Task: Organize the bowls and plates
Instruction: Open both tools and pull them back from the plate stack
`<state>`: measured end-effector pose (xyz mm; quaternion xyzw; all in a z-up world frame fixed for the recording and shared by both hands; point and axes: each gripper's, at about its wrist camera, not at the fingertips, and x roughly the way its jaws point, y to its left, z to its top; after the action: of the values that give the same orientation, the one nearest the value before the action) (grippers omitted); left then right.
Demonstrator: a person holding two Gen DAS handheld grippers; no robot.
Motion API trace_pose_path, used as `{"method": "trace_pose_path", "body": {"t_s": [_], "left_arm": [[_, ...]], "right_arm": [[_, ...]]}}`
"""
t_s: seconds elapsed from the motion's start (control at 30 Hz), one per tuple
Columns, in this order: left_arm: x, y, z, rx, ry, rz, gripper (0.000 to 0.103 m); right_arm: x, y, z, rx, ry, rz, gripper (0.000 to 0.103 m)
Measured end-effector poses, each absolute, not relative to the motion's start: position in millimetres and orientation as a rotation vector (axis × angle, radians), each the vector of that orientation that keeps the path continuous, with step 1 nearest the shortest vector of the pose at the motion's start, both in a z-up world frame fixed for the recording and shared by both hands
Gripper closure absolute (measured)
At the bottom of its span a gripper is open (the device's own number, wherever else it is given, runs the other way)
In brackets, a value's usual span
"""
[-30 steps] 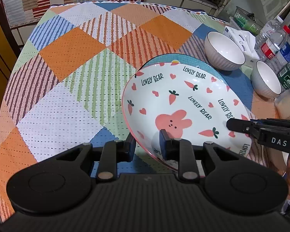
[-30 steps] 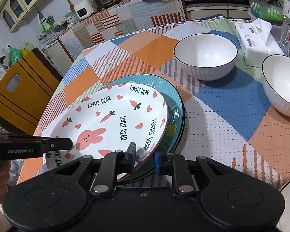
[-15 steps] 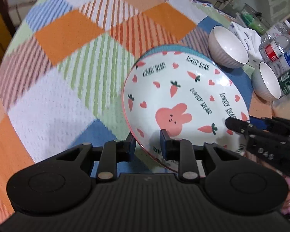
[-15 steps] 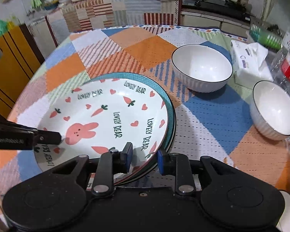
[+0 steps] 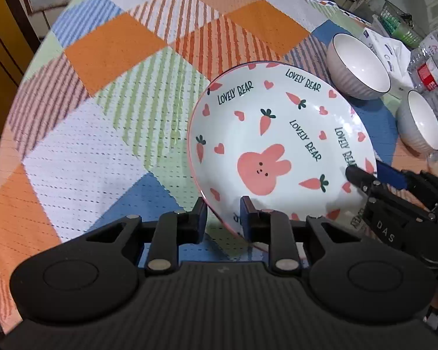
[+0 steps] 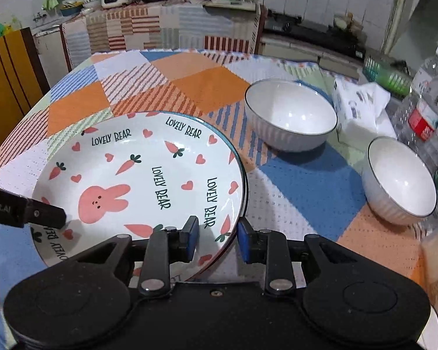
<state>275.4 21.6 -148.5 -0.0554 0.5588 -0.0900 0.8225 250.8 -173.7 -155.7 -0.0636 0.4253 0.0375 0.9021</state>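
A white plate with a pink rabbit, carrots and "LOVELY BEAR" print (image 5: 277, 145) (image 6: 143, 186) now sits stacked on the teal plate, of which only a dark rim edge (image 6: 243, 186) shows. My left gripper (image 5: 223, 215) straddles its near rim with a wide gap between the pads. My right gripper (image 6: 216, 237) straddles the opposite rim, jaws parted, pads apart from the rim. Two white ribbed bowls stand to the right, one farther (image 6: 290, 116) (image 5: 357, 68), one nearer (image 6: 400, 180) (image 5: 420, 122).
The round table has a patchwork cloth (image 5: 116, 58). A tissue pack (image 6: 362, 105), water bottles (image 6: 429, 113) and a green basket (image 6: 385, 73) crowd the right edge. A yellow cabinet (image 6: 8, 67) stands left of the table.
The rabbit plate has come down level onto the teal plate. Both grippers' jaws have widened at its rim, the right one clearly. The cameras have pulled back slightly.
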Motion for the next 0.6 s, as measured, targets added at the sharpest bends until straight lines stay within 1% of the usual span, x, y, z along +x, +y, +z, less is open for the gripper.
{"method": "trace_pose_path", "body": {"t_s": [0.07,0.17,0.4,0.47,0.53,0.6], "left_arm": [[267,21,-142,-0.103,1.151,-0.197,0.08],[253,21,-126,-0.095,1.106,-0.217,0.08],[215,8,-76,-0.047,1.029,-0.234,0.08],[203,0,-61,-0.034,1.01,-0.253,0.08],[190,-14,-47,-0.013,0.995,-0.291,0.079],[177,-28,-36,0.012,0.984,-0.317,0.077]], "right_arm": [[245,-175,-155,-0.141,0.826,0.098,0.067],[223,-195,-145,-0.054,0.733,0.141,0.068],[165,-221,-100,-0.026,0.642,0.172,0.068],[149,-230,-83,-0.023,0.624,0.178,0.066],[132,-238,-65,-0.041,0.603,0.184,0.06],[120,-247,-51,-0.062,0.593,0.181,0.058]]}}
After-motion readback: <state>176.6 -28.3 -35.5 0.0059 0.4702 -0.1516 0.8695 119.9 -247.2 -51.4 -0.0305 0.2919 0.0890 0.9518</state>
